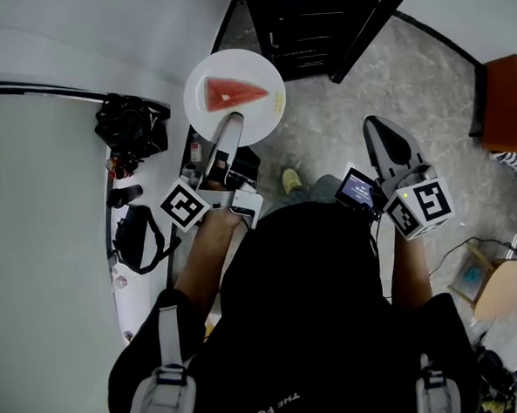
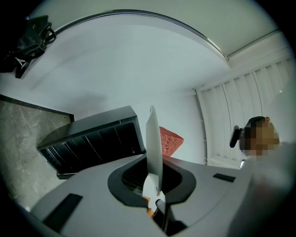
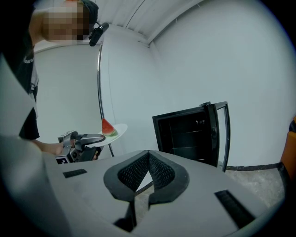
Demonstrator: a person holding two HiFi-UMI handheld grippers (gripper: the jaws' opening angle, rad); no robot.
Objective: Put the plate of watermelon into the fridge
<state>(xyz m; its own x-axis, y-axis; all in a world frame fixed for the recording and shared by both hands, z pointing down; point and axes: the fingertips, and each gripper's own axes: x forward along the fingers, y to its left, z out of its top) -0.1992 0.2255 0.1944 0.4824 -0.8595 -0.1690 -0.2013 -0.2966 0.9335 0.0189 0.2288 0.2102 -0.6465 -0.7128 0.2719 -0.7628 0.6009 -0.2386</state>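
Seen edge-on in the left gripper view, the plate (image 2: 154, 143) hides most of the watermelon (image 2: 170, 140), and only a red corner shows right of the jaws. In the head view, the fridge (image 1: 304, 19) beyond the jaws is cut off by the top edge, its inside too dark to read.

plate (image 1: 232, 65): white, glossy, smooth | watermelon (image 1: 232, 91): grainy flesh | fridge (image 3: 192, 134): black, smooth | floor (image 1: 341, 126): mottled stone

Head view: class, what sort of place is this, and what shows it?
Likely a home or office corner: an open black mini fridge, a stone-patterned floor and plain white walls.
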